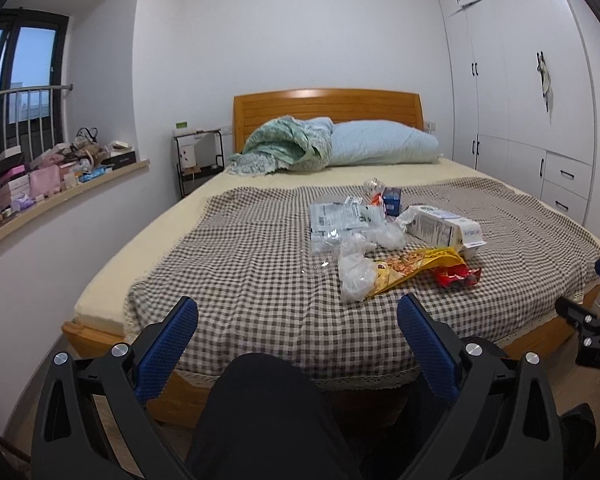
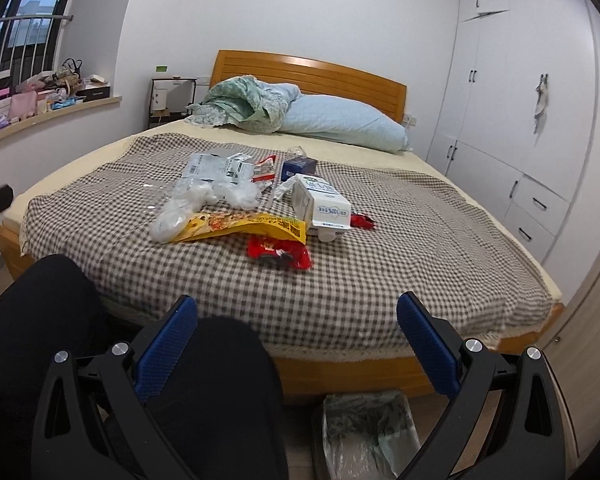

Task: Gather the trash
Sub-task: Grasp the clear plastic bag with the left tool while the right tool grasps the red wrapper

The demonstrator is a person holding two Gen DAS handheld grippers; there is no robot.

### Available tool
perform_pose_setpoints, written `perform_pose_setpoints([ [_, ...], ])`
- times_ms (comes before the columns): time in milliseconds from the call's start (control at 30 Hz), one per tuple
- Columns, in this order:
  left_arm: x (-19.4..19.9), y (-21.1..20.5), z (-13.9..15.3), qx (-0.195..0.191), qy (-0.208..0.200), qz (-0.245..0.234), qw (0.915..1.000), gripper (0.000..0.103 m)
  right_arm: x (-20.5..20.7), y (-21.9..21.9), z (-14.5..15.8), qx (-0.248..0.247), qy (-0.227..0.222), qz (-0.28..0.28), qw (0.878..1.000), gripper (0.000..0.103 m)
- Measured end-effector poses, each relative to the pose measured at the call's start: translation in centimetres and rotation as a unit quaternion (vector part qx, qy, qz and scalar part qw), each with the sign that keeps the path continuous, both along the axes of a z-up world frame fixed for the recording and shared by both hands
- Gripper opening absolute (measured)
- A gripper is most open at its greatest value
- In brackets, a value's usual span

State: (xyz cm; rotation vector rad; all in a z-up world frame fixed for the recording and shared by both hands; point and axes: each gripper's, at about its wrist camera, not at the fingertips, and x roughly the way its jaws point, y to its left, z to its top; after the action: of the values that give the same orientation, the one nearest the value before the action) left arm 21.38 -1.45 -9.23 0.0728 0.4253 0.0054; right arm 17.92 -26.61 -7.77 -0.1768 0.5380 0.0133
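Trash lies in a heap mid-bed on the checked blanket (image 1: 240,280): a white milk carton (image 1: 444,230) (image 2: 320,204), a yellow snack bag (image 1: 416,266) (image 2: 240,226), a red wrapper (image 1: 458,276) (image 2: 280,254), crumpled clear plastic (image 1: 354,276) (image 2: 172,218), a flat clear packet (image 1: 340,214) (image 2: 216,166) and a small blue box (image 1: 392,200) (image 2: 298,168). A lined bin (image 2: 366,432) stands on the floor at the bed's foot. My left gripper (image 1: 298,322) and right gripper (image 2: 296,322) both hang open short of the bed, holding nothing.
A person's dark-clothed knees (image 1: 260,408) (image 2: 204,380) sit between the grippers and the wooden bed frame (image 2: 340,376). A pillow (image 1: 384,144) and bunched green quilt (image 1: 284,146) lie at the headboard. White wardrobes (image 2: 516,120) line the right; a cluttered windowsill (image 1: 52,172) runs along the left.
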Motion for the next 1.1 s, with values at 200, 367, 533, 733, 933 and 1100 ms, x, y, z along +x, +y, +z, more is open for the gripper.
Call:
perform_pose_setpoints([
  [200, 4.2, -1.1, -1.9, -0.003, 0.031, -0.008, 0.9995, 0.096, 4.6, -1.5, -1.5, 0.046, 0.056, 0.049, 0.996, 0.095],
  [367, 7.1, -2.1, -3.7, 0.001, 0.055, -0.015, 0.9983, 0.096, 7.8, -0.9, -2.5, 0.025, 0.078, 0.071, 0.994, 0.095],
  [533, 10.2, -2.7, -5.1, -0.002, 0.082, -0.022, 0.9964, 0.096, 11.7, -0.2, -2.9, 0.031, 0.085, 0.085, 0.992, 0.095],
  [733, 15.3, -3.0, -6.4, -0.053, 0.105, -0.062, 0.9912, 0.081, 15.1, 0.0, -4.2, 0.043, 0.098, 0.086, 0.990, 0.095],
  [933, 21.7, -3.4, -8.8, -0.119, 0.165, -0.089, 0.9750, 0.059, 17.5, -1.2, -6.0, 0.080, 0.110, 0.064, 0.989, 0.095],
  [1100, 25.5, -4.8, -10.8, -0.119, 0.191, -0.086, 0.9705, 0.060, 19.1, -3.4, -7.0, 0.127, 0.108, 0.026, 0.986, 0.095],
])
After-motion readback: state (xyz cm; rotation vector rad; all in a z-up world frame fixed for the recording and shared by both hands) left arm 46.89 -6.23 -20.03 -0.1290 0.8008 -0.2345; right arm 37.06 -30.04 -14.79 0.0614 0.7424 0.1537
